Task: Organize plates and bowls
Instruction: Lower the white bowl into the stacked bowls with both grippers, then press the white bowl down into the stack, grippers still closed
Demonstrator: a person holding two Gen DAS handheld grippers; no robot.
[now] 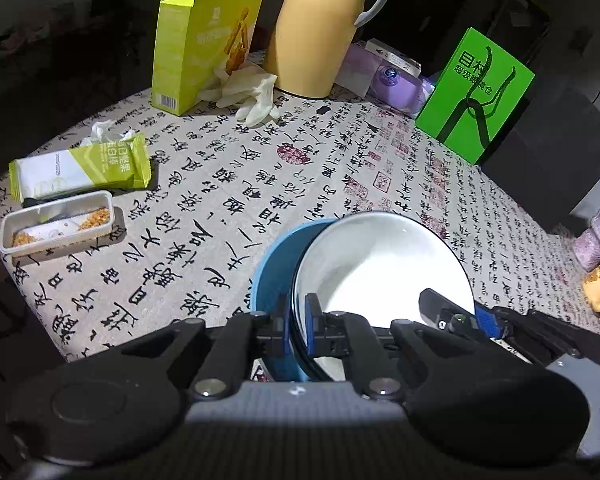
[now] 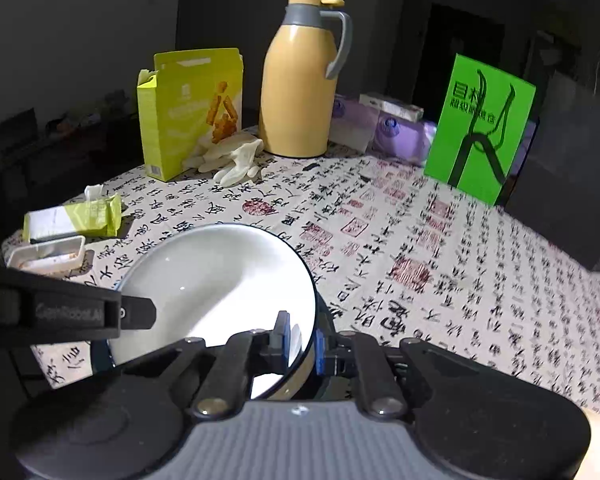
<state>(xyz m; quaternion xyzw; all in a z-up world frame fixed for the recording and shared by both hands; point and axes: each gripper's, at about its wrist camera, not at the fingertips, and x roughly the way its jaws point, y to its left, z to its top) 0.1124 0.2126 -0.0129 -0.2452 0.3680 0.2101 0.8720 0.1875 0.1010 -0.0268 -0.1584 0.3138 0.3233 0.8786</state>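
Note:
A white bowl point(image 1: 380, 264) with a dark rim sits tilted inside a blue bowl point(image 1: 266, 272) on the calligraphy-print tablecloth point(image 1: 204, 216). My left gripper point(image 1: 300, 320) is shut on the white bowl's near left rim; the blue bowl's wall lies just outside its left pad. In the right wrist view, my right gripper point(image 2: 302, 340) is shut on the right rim of the white bowl point(image 2: 220, 280). One of the left gripper's fingers point(image 2: 136, 312) reaches over the bowl's left edge there, and the right gripper's fingers point(image 1: 440, 312) show at the bowl's right edge in the left wrist view.
At the back stand a yellow thermos jug point(image 1: 320, 28), an open yellow-green box point(image 1: 204, 40), pale gloves point(image 1: 252, 92), purple tissue packs point(image 1: 396, 80) and a green card point(image 1: 476, 96). A snack wrapper point(image 1: 80, 168) and a small crumb tray point(image 1: 56, 224) lie at the left.

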